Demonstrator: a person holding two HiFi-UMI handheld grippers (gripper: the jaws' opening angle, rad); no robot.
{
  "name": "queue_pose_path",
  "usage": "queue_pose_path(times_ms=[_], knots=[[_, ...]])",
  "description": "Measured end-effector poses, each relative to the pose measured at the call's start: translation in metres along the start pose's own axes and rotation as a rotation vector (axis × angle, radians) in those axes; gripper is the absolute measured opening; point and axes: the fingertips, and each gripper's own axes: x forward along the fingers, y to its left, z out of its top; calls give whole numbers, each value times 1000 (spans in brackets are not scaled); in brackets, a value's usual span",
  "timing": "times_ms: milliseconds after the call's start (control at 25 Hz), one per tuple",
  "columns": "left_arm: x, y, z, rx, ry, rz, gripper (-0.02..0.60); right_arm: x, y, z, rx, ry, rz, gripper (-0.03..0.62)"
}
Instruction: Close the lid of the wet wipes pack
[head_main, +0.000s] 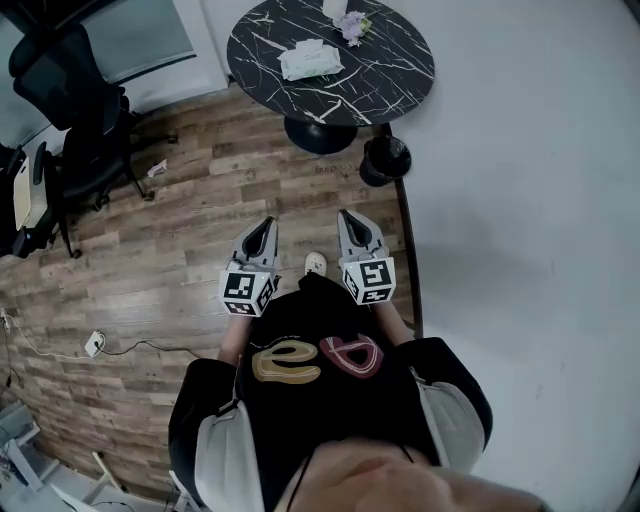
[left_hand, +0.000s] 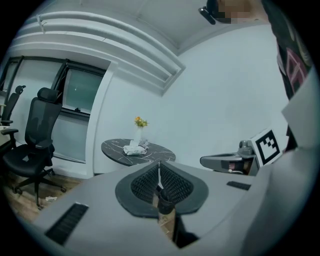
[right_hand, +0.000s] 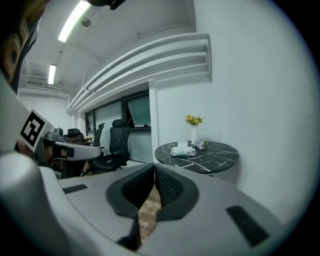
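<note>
The white wet wipes pack (head_main: 311, 59) lies on a round black marble table (head_main: 390, 75) far ahead of me; it also shows as a small pack (left_hand: 135, 149) in the left gripper view and as the pack (right_hand: 183, 151) in the right gripper view. Whether its lid is up is too small to tell. My left gripper (head_main: 262, 234) and right gripper (head_main: 353, 227) are held side by side close to my body, well short of the table. Both are shut with nothing between the jaws (left_hand: 159, 172) (right_hand: 154, 173).
A white vase of flowers (head_main: 346, 18) stands at the table's back. A black bin (head_main: 385, 159) sits on the wood floor by the table's foot, next to the white wall. Black office chairs (head_main: 75, 120) stand at the left. A cable and socket (head_main: 93, 344) lie on the floor.
</note>
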Motion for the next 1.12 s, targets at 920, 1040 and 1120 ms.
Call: queue_pose_path(times_ms=[920,1040,1120], knots=[[99,-25,2,-36,19,36,25,44,-81,4,-11,27,95,12],[100,-28,1,-36,24,33,25,44,-81,3,-17,33,102,12],[99,-27,-1,-37,30,31,25,44,-79,5,-21,28,105,12]])
